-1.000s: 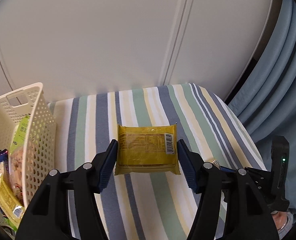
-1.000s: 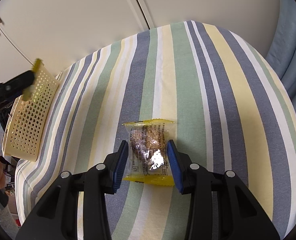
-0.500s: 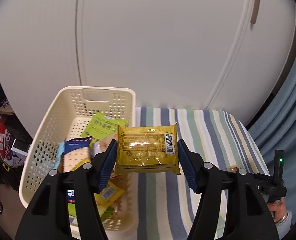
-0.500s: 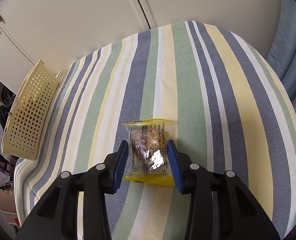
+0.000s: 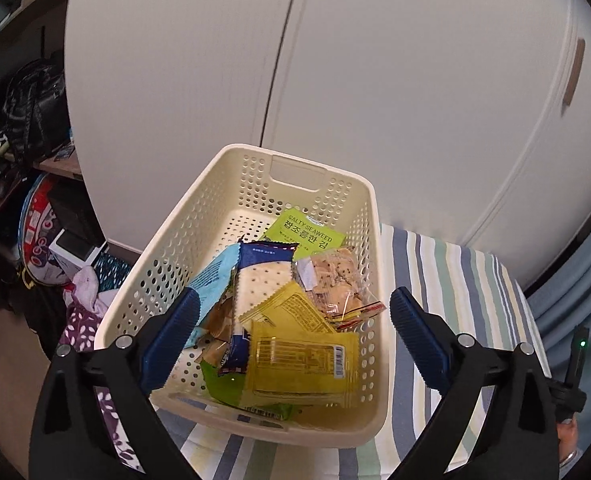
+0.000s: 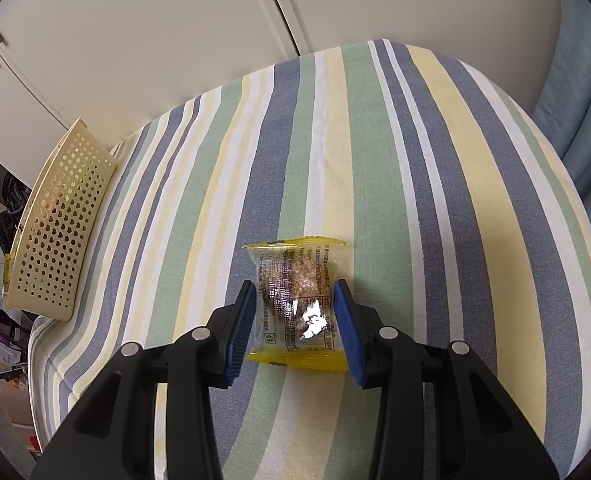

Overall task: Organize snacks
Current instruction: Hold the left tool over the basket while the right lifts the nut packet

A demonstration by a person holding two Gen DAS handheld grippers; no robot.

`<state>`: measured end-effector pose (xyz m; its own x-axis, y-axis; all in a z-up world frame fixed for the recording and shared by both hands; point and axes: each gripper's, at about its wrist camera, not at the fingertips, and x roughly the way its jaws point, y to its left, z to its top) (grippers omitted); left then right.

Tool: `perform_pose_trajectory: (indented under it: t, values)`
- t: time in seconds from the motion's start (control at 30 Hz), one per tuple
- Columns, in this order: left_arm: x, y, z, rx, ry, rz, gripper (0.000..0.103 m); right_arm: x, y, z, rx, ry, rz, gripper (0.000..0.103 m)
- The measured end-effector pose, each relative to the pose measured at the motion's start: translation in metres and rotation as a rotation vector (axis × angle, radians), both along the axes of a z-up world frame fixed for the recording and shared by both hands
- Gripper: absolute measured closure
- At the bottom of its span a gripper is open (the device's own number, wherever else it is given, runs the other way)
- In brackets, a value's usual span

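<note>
A perforated matt plastic basket (image 5: 199, 240) holds glossy film packets (image 5: 301, 360); the striped cloth (image 6: 375, 160) looks woven.

Ahead of me, tall white cabinet doors (image 5: 375, 92) behind a cloth with blue, green, yellow and white stripes (image 6: 395, 168). Pale blue pleated curtain (image 6: 587, 128) hangs off my right. Off my left: cluttered wooden shelf (image 5: 55, 164) with a black bag (image 5: 35, 108), round red tin (image 5: 35, 232), purple leaf-print fabric (image 5: 77, 324).

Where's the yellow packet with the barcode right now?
In the left wrist view, the yellow packet lies inside the cream basket at its near end, atop the other snacks, below the open left gripper.
</note>
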<state>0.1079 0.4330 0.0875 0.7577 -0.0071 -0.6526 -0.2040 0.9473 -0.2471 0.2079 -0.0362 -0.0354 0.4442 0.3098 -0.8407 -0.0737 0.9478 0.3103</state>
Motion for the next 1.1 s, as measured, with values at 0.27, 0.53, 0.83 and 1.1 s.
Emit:
perform_pose_trajectory:
  t: [0.27, 0.53, 0.83, 1.1]
  values:
    - [-0.026, 0.006, -0.013, 0.023, -0.062, 0.142, 0.006, 0.000, 0.000, 0.000, -0.005, -0.001, 0.001, 0.062]
    - [-0.038, -0.002, -0.014, 0.164, -0.105, 0.204, 0.003, -0.003, 0.004, -0.001, -0.021, -0.002, -0.005, 0.063]
    - [-0.047, 0.017, -0.022, 0.130, -0.105, 0.264, 0.003, -0.010, -0.006, 0.010, 0.088, -0.029, -0.044, 0.068]
    - [-0.053, 0.031, -0.023, 0.090, -0.122, 0.293, 0.003, -0.011, 0.021, 0.024, -0.127, -0.032, -0.066, 0.067]
